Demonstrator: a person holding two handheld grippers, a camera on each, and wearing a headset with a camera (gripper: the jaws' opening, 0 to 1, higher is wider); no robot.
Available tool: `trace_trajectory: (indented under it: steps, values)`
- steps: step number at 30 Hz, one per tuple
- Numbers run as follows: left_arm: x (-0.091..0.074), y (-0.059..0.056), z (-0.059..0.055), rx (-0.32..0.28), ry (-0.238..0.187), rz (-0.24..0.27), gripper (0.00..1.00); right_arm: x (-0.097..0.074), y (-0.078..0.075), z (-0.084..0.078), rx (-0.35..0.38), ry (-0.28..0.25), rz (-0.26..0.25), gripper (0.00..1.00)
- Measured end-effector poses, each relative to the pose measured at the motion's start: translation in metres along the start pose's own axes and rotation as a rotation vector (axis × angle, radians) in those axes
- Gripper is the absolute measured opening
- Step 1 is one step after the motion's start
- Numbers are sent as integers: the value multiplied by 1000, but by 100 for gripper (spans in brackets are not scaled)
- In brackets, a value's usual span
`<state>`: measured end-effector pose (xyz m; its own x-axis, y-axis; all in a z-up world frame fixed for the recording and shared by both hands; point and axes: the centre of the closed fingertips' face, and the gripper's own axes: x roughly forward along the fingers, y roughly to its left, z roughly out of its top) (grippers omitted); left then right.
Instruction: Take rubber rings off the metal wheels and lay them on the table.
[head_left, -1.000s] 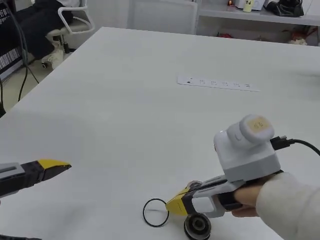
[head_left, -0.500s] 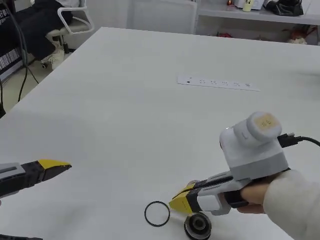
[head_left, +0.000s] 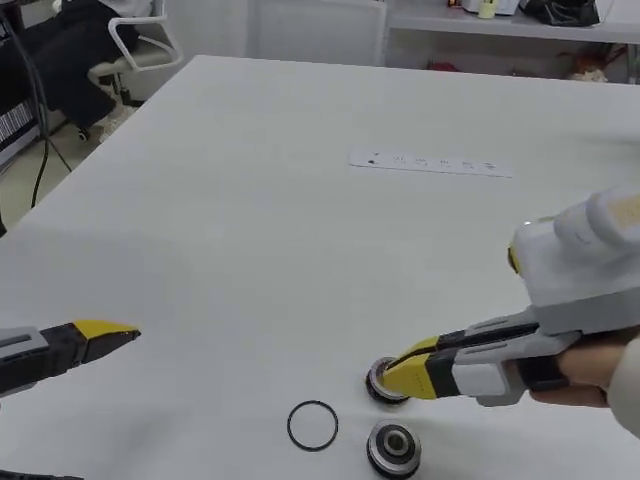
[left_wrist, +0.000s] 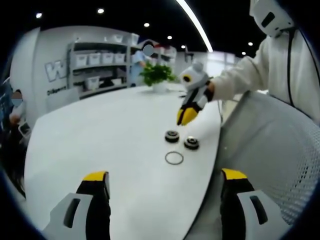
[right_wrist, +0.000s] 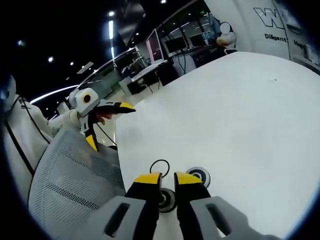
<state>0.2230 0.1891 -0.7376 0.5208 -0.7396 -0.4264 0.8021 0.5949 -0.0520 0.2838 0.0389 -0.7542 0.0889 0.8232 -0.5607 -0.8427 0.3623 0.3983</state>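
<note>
At the desk's (head_left: 280, 220) near left the left tongs (head_left: 108, 333) hover, jaws spread wide and empty. A black rubber ring (head_left: 313, 425) lies flat near the front edge. Just right sits one metal wheel (head_left: 393, 447). A second wheel (head_left: 379, 381) lies just beyond it, under the right tongs (head_left: 405, 372). Their jaws are almost together; I cannot tell whether they grip it.

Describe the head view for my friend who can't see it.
The right gripper points its tips at a metal wheel on the white table. A second wheel and a loose black rubber ring lie just nearer the camera; the left gripper hovers far left.
</note>
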Motion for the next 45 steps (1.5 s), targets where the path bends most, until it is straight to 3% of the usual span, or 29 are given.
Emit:
trace_trajectory:
  steps: [10,15,24,31,34,45]
  values:
    - [4,1,6,22,8,-17,92,-28,-3,-1,1,-39,-4,13]
    - [7,1,11,40,12,-30,92,-35,-4,-9,8,-37,-7,16]
    - [16,-4,23,83,28,-76,93,-38,-4,-26,23,-44,-14,21]
    - [22,-15,52,126,-3,-130,93,-38,-3,-38,38,-44,-18,22]
    - [26,-18,59,151,-8,-145,93,-37,-3,-41,35,-40,-19,22]
    - [55,-31,62,200,8,-224,91,-31,0,-46,28,-29,-4,21]
